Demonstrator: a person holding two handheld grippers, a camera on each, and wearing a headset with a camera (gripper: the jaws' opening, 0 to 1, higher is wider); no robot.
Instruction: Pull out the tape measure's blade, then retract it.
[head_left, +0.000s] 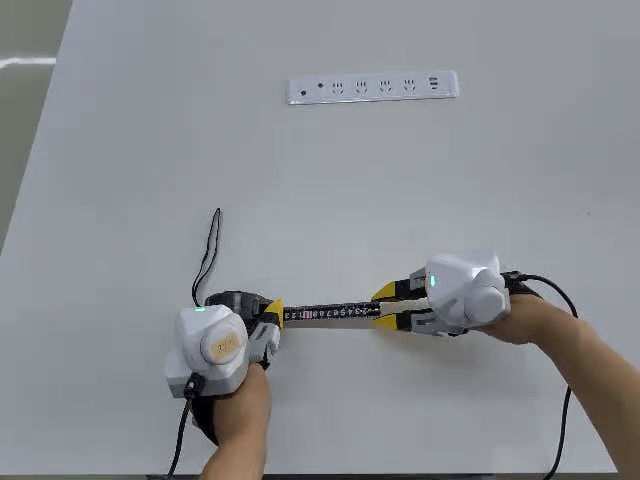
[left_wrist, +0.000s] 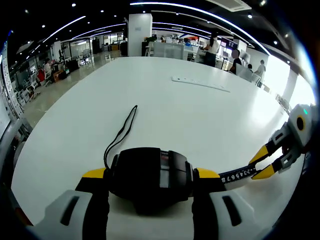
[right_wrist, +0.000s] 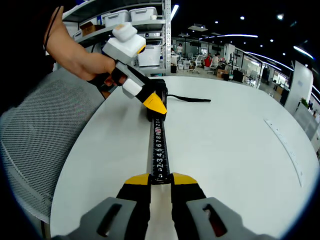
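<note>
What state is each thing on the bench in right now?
tape measure case: held in left gripper
left gripper: shut on the case
blade: partly out, straight
right gripper: shut on blade end
wrist strap: lying slack
power strip: nothing plugged in

We see a smooth, matt white table (head_left: 330, 180). The tape measure (left_wrist: 142, 186) has a black plastic case with a soft sheen; its blade (right_wrist: 158, 145) is dark and faintly glossy. The left gripper (left_wrist: 150, 173) and right gripper (head_left: 385, 307) wear smooth white plastic shells with yellow tips. The far power strip (head_left: 372, 87) is white plastic.
</note>
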